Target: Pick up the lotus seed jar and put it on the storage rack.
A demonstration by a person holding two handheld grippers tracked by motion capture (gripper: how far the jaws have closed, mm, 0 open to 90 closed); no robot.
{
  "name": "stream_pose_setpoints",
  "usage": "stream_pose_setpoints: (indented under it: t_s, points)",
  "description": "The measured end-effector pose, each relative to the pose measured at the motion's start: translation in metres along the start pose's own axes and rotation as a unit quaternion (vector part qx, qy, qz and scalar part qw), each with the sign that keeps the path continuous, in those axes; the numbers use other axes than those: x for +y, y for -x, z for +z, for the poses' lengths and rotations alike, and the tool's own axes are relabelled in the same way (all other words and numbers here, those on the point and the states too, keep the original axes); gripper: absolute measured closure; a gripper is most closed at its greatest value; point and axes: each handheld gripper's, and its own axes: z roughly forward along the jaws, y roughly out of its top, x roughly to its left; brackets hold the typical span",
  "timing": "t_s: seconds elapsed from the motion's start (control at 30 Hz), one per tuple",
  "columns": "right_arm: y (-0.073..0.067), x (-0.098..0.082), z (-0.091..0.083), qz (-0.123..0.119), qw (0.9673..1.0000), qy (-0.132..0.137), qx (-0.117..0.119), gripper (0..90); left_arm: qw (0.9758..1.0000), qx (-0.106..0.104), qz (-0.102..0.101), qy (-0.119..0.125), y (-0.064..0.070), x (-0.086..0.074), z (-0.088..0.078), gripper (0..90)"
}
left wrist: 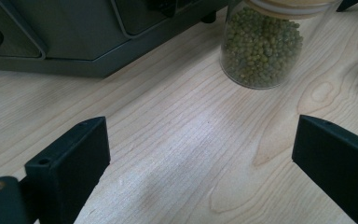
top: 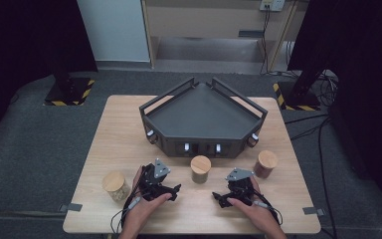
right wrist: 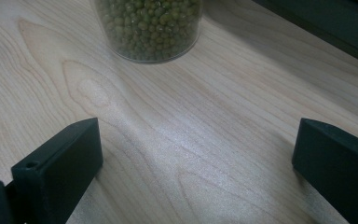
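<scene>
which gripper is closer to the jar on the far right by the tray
Right. The right gripper sits just in front of and to the left of that jar; the left gripper lies farther off, beyond the middle jar.

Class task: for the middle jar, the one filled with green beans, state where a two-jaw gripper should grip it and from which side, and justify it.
Grip the green-bean jar on its round glass wall below the wooden lid, coming in level from the person's side. It stands upright, clear of the black tray behind it, and both open grippers, left and right, already face it; either would probably do.
</scene>
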Motion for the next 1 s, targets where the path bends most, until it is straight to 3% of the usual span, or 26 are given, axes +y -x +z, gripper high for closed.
stream_pose_setpoints:
  t_s: [1.0]
  points:
    - [-0.001, 0.000, 0.000, 0.001, 1.0000, 0.000, -0.002, 1.9, 0.9997, 0.007, 0.005, 0.021, 0.001, 0.008, -0.029, 2.6]
